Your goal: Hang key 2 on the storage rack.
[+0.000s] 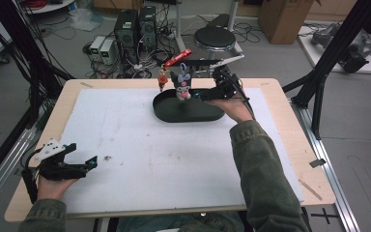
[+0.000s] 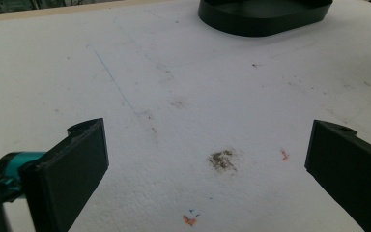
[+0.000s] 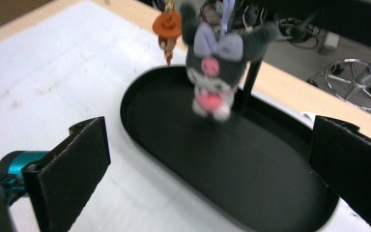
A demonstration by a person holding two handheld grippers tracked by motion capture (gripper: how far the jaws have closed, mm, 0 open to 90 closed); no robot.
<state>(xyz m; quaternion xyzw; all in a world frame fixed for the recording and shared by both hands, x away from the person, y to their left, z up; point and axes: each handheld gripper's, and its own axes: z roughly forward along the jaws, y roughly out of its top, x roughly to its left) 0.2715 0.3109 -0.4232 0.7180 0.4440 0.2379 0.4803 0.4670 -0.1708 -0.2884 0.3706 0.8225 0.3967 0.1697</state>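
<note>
The plush (image 3: 211, 67) hangs at twelve o'clock from the wide-open right gripper (image 3: 207, 169), above the tray (image 3: 183, 159).

I had the left gripper (image 1: 83, 163) low at the near left of the table, held in my left hand (image 1: 53, 186), wrist close to the edge. Its jaws stood wide apart, nothing between them, pointing out across the surface. My right arm reached far forward, sleeve (image 1: 261, 169) stretched along the right side, and my right hand (image 1: 235, 107) carried the right gripper (image 1: 204, 93) at the far end, aimed leftward. Its jaws also stood wide apart, gripping nothing.
</note>
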